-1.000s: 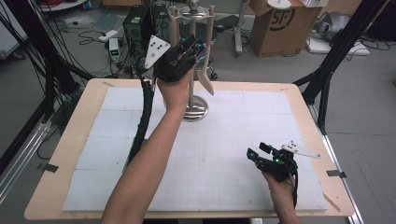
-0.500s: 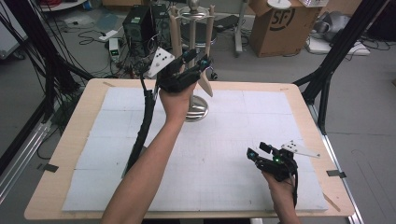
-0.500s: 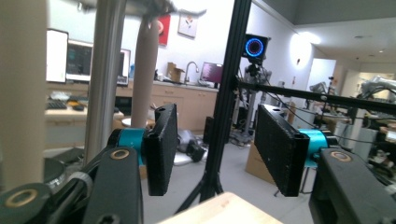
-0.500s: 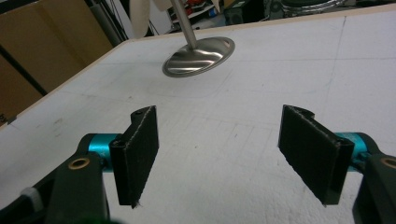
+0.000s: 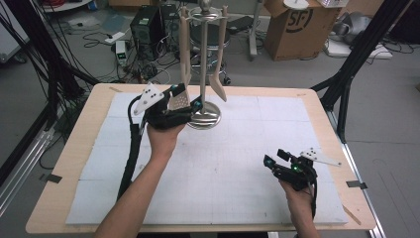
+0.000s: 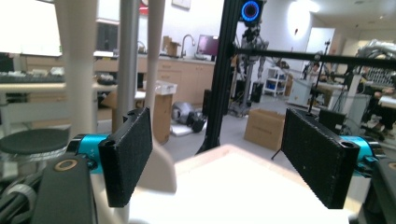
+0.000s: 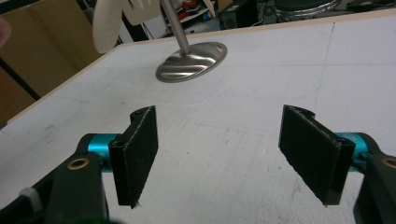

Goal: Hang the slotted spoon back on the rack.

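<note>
A metal utensil stand [image 5: 204, 54] with a round shiny base [image 5: 205, 119] stands at the table's far middle. Two pale wooden utensils hang from it: a slotted spatula [image 5: 184, 49] on the left and a plain spatula [image 5: 218, 84] on the right. My left gripper [image 5: 185, 100] is low beside the base, at the slotted spatula's head. Its jaws have just been opening, and in the left gripper view the left gripper [image 6: 219, 158] stands open with nothing between the pads; a pale blade [image 6: 156, 172] lies behind the left pad. My right gripper [image 5: 275, 157] rests open near the front right, also empty in the right gripper view [image 7: 224, 158].
A white mat [image 5: 237, 163] covers the wooden table [image 5: 74, 163]. The stand's base [image 7: 191, 58] shows far ahead of the right gripper. Black frame posts, cables, a computer and cardboard boxes [image 5: 292, 25] stand on the floor beyond the table.
My left hand has come down from the top of the stand to its base and toward me, and its jaws have opened. The right gripper has kept still.
</note>
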Tool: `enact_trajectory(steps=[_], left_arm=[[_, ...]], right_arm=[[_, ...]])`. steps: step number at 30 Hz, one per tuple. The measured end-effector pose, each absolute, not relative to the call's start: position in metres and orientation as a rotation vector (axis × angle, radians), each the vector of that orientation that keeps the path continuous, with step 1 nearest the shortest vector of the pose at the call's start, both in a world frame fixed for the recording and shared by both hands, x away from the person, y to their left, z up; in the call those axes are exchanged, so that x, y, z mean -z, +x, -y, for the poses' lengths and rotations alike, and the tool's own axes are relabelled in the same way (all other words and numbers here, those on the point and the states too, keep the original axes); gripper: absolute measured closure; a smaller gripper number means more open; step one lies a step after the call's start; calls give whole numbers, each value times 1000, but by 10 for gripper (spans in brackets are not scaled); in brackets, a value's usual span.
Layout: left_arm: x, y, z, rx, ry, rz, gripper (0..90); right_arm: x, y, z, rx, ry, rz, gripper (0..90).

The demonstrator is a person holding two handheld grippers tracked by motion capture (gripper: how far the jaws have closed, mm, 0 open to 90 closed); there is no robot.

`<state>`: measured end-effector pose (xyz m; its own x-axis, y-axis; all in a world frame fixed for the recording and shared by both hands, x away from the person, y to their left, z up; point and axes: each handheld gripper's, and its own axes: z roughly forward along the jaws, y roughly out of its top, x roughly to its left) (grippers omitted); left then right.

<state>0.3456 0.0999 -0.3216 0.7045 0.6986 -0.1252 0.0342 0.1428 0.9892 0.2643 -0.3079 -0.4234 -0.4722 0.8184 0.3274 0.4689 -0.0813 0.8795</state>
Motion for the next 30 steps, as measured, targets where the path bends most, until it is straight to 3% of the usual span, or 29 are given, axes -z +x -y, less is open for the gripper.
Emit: enact_trajectory(steps=[12, 16, 30], left_arm=[[371, 291, -140, -501, 1388, -738, 249], [379, 277, -145, -542, 1412, -722, 248], [403, 264, -168, -546, 1445, -805, 241]], right_arm=[[417, 261, 294, -1560, 1364, -1895, 274], [417, 264, 293, -1551, 1366, -1905, 273], [418, 264, 293, -1544, 1380, -1899, 273]])
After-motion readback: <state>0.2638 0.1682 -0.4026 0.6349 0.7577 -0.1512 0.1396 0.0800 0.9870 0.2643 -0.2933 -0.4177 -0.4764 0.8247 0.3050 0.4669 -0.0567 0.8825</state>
